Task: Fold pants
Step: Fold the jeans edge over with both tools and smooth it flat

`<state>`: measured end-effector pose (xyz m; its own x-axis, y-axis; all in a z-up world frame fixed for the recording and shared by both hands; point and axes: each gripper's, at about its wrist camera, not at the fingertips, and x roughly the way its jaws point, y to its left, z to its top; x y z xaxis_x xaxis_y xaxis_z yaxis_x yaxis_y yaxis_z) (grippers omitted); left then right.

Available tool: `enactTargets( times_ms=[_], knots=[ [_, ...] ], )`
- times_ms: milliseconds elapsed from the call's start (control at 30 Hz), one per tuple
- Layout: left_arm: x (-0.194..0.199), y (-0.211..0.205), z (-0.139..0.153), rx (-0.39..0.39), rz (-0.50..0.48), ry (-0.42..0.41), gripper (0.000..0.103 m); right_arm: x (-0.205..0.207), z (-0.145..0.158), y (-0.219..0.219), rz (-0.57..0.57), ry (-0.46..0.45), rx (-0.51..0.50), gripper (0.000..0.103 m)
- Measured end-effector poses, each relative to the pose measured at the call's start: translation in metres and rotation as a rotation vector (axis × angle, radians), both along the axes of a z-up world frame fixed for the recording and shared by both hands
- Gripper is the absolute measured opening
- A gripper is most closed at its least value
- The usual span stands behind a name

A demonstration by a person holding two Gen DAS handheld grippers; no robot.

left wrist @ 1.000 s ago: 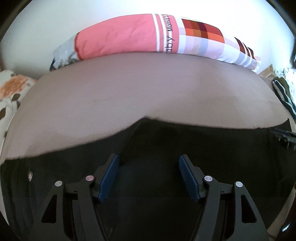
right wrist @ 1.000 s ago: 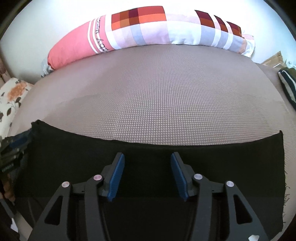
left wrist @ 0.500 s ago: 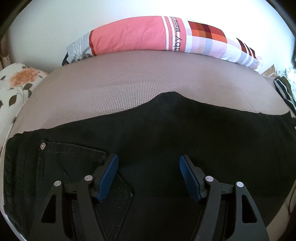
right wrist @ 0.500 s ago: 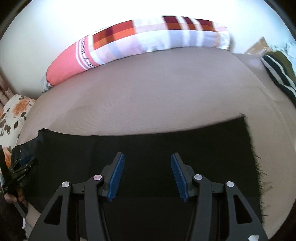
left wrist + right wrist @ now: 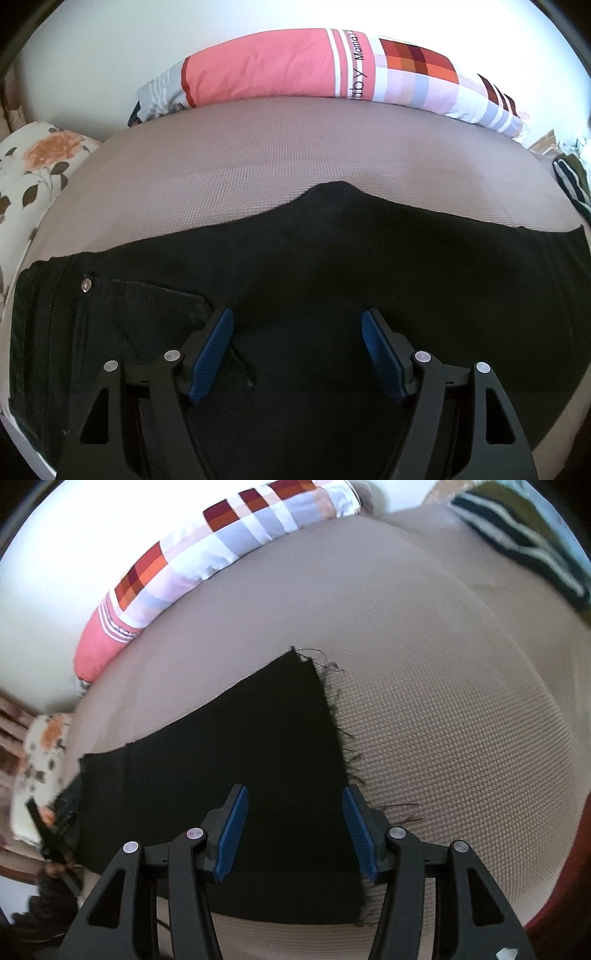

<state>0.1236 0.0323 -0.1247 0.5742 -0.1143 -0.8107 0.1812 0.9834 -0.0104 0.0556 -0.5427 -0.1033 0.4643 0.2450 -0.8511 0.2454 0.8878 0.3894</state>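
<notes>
Pants (image 5: 332, 280) lie flat, halved lengthwise; cross-folds left. Your left gripper (image 5: 297, 350) is opening, your right gripper (image 5: 291, 834) parted; both empty above pants.

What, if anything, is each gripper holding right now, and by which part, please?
Nothing is held. The left gripper hovers with its jaws apart over the waist end of the black pants; the right gripper hovers with jaws apart over the frayed hem.

Right gripper (image 5: 291, 829) jaws apart above black pants (image 5: 236, 746); frayed hem (image 5: 338, 734) just ahead of right finger; beige mattress (image 5: 443, 709) beyond.
</notes>
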Motion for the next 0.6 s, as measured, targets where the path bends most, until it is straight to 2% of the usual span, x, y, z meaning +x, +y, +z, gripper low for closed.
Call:
enactTargets(
  times_ms=[333,600],
  knots=[
    [-0.017,-0.034,0.011,-0.063,-0.049,0.025,0.073,0.004,-0.026,-0.047,0.002,-0.008,0.211,0.032],
    [-0.014,-0.055,0.003,-0.041,-0.071,0.067,0.073,0.029,-0.031,-0.044,0.133,-0.027,0.287,0.028]
  ],
)
